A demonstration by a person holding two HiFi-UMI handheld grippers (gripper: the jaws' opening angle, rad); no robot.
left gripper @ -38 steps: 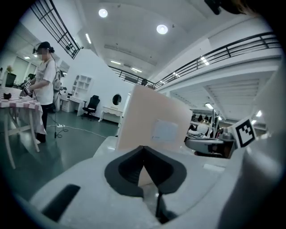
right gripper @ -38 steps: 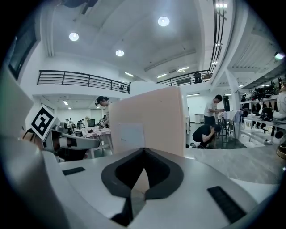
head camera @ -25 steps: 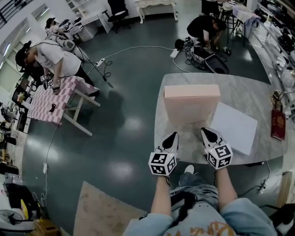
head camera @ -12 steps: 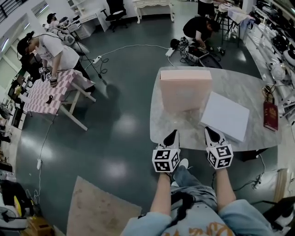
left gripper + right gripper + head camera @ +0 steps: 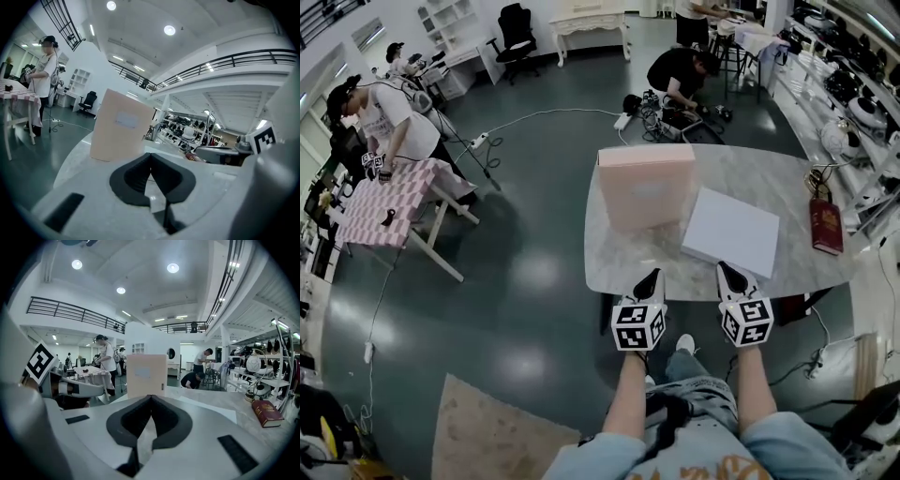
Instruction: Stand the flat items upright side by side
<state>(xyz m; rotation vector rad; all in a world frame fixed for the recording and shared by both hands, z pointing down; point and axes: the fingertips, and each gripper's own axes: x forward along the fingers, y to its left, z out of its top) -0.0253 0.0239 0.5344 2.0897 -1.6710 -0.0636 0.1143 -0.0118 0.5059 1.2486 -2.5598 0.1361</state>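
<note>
**Tongs pull back to the near edge; one item still lies flat**

Over the last second the tabletop (image 5: pixel 619 258) has slid away from the person. The left tongs (image 5: pixel 651 277) and the right tongs (image 5: pixel 729 274) hung over the marble a moment ago, close under the pink box. Now only their tips reach the tabletop's near edge, and the marker cubes are off it, above the floor. Both tongs are closed tip to tip and grip nothing; each gripper view shows the dark pads meeting with only bare tabletop beyond them.

The items themselves have not shifted. The pink box (image 5: pixel 645 187) stands upright well ahead of the left tongs. The white flat box (image 5: pixel 731 231) lies on its broad face ahead of the right tongs, just to the right of the pink box. A red book (image 5: pixel 824 225) lies far off to the right of the right tongs, near the tabletop's edge.

The retreat suggests a pause or a change of stance, not progress. One item is up, and the white one has yet to be raised beside it. That would likely call for opening the tongs and returning to the white box's near edge.
</note>
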